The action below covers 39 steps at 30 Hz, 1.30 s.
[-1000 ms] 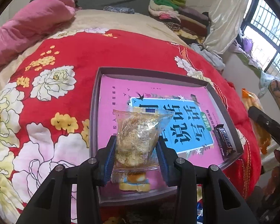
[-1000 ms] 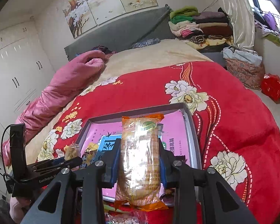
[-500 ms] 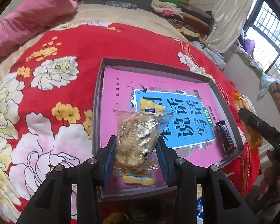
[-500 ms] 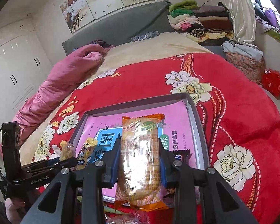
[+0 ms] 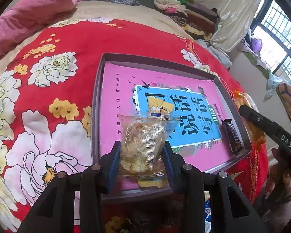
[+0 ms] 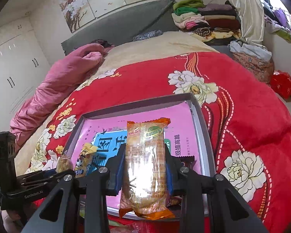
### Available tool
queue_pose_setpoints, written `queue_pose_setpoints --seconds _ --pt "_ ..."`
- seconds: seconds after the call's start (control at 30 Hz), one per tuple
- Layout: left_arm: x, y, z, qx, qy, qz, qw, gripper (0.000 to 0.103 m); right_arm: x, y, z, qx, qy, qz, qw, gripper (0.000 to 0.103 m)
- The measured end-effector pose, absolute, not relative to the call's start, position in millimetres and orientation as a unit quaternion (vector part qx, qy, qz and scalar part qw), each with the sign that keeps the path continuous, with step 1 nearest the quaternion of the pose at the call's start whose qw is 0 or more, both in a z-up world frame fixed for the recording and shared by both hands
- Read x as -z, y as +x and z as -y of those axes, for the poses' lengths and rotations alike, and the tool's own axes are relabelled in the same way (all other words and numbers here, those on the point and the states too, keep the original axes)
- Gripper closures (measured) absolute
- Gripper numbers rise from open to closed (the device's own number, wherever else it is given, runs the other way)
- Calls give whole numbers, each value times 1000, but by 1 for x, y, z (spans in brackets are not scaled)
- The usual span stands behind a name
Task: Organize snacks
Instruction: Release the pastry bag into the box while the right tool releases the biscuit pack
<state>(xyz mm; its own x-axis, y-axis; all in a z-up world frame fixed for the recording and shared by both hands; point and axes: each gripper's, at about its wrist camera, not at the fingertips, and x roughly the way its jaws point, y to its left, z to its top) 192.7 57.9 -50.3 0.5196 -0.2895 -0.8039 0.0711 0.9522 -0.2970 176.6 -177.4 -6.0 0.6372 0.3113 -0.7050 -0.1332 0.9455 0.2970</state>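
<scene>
So far you are only part of the way through. The shallow grey tray (image 5: 96,104), lined with a pink printed sheet, lies on the bed's red floral blanket (image 5: 54,73), and only two snacks rest in it: a yellow wrapped snack (image 5: 159,104) towards the middle-left, and a dark chocolate bar (image 5: 231,136) against the right wall near the near-right corner.

Your left gripper (image 5: 141,153) is closed on a clear packet of crumbly biscuit (image 5: 145,141), pads pressing its sides, and it hangs over the near-left part of the tray, not yet set down. Your right gripper (image 6: 144,167) is clamped on a long orange-wrapped cake (image 6: 145,165), held upright above the tray's near edge, close to the chocolate bar.

What is left, as I judge it: place both held packets inside the tray beside the two already there. More wrappers show on the blanket just below the tray's near edge, partly hidden by the grippers, so you probably have further pieces to fetch. How many, I cannot tell.
</scene>
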Motion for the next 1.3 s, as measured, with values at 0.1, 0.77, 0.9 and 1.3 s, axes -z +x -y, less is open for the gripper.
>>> queue_pose_setpoints --seconds 0.1,0.77,0.9,1.3 --pt "51 194 -57 108 -117 -480 863 60 11 179 174 -126 104 -413 896 69" --pt "52 191 -50 131 -130 -476 860 60 43 176 154 -140 94 -448 878 68" --pt "49 190 -59 114 -126 -470 866 60 45 173 153 -142 90 -452 876 68" --pt "54 191 -59 104 -107 -478 866 60 49 169 155 -138 89 -449 878 68"
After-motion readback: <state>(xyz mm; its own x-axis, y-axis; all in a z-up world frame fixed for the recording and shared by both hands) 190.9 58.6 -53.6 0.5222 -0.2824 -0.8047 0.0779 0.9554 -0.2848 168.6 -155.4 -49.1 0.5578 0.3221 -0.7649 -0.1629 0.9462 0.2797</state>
